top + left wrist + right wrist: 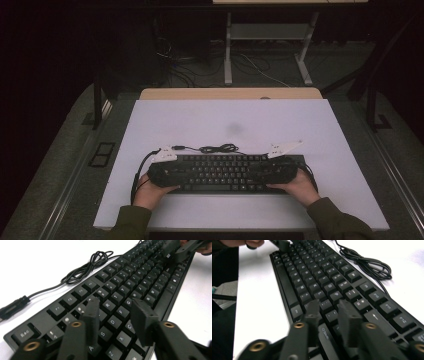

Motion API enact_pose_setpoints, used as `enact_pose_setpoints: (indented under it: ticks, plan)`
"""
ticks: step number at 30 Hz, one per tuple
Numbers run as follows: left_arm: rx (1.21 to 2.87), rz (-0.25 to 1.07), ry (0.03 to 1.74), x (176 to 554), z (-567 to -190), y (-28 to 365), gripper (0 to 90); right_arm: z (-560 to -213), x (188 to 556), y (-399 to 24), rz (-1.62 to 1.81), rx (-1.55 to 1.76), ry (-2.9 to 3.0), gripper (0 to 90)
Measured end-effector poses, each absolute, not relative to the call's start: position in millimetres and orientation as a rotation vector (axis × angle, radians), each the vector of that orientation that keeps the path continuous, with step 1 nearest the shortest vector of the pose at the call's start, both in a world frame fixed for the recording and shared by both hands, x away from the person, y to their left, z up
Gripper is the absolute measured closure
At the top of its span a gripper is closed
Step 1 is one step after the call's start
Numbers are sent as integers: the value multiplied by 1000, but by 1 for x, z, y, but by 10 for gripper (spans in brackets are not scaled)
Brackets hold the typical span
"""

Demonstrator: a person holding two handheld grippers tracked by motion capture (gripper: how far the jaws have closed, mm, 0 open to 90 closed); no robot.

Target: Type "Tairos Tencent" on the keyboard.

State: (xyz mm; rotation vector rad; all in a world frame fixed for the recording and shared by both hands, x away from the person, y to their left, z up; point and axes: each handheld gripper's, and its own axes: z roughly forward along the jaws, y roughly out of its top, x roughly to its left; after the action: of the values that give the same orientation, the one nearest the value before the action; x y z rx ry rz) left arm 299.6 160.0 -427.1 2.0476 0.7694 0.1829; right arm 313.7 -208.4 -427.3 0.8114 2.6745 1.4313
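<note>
A black keyboard point(225, 172) lies across the near part of the white table top point(230, 120). Its coiled black cable point(217, 148) rests just behind it, ending in a plug point(12, 307). My left gripper point(172, 172) lies over the keyboard's left end, and my right gripper point(275, 170) over its right end, both pointing inward. In the left gripper view, the left gripper point(116, 302) hovers over the letter keys point(117, 298), open with nothing between its jaws. The right gripper point(329, 302) stands open above the keys near the right end in the same way.
The white top reaches far behind the keyboard, with a wooden table edge point(230, 93) at its back. Beyond stand a desk's metal legs point(228, 55) and floor cables. The person's hands and green sleeves point(335, 220) come in from the near edge.
</note>
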Motion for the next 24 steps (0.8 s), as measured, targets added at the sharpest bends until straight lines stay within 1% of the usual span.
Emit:
enact_pose_setpoints:
  ticks: [4, 6, 8, 14, 24]
  plan:
    - [2044, 189, 775, 299, -428, 160, 526, -427, 315, -202, 1440, 805, 2659, 483]
    - [2045, 190, 774, 299, -428, 161, 526, -426, 315, -199, 1442, 811, 2649, 434]
    - [2046, 189, 775, 300, -428, 161, 542, -426, 316, -195, 1452, 810, 2648, 406]
    - [2043, 188, 774, 303, -429, 162, 663, -426, 320, -181, 1476, 794, 2648, 362]
    - [2054, 177, 787, 308, -432, 163, 871, -426, 325, -161, 1497, 762, 2651, 349]
